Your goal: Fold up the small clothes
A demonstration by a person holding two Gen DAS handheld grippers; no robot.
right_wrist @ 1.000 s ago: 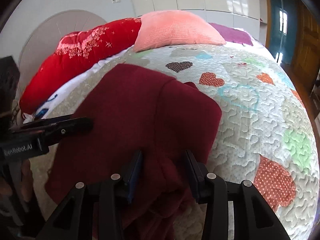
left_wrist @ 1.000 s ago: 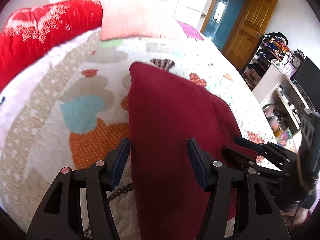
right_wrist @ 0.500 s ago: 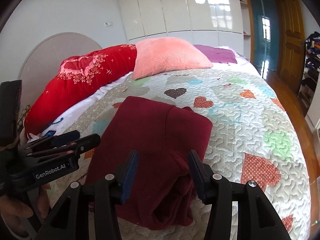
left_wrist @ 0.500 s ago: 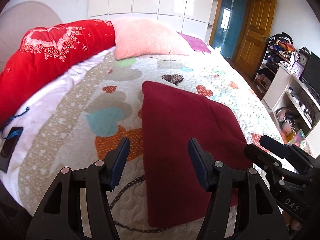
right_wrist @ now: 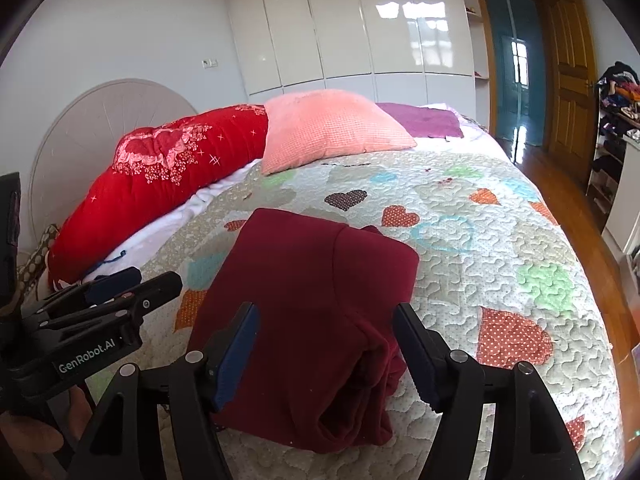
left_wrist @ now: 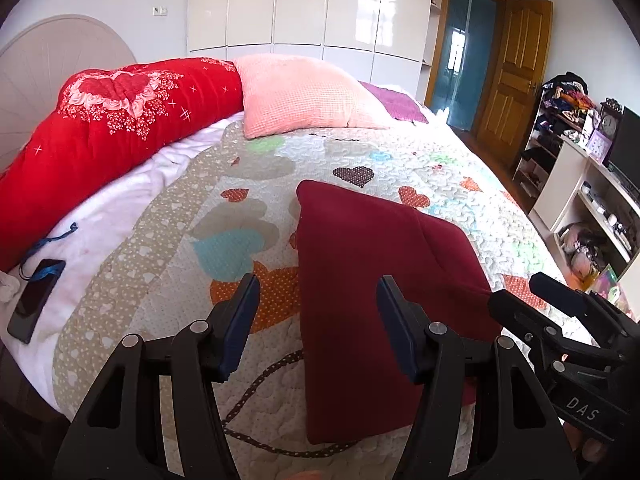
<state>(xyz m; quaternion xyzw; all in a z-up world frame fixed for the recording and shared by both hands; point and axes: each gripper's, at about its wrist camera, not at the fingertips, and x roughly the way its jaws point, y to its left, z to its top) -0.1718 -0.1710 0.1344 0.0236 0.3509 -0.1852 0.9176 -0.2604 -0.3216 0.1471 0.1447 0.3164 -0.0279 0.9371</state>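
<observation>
Nearest, the left gripper (left_wrist: 318, 312) hangs above the bed with its jaws spread wide and nothing between them, and the right gripper (right_wrist: 326, 338) is likewise wide and empty. Beneath both lies the maroon garment (right_wrist: 312, 304), folded into a rough rectangle on the heart-patterned quilt (right_wrist: 500, 248), its near edge bunched and rolled close to the bed's front edge. Bare quilt spreads to either side of it and beyond its far edge. Farther back a pink pillow (left_wrist: 308, 96) and a red bolster (left_wrist: 100, 132) line the headboard, well apart from the garment
</observation>
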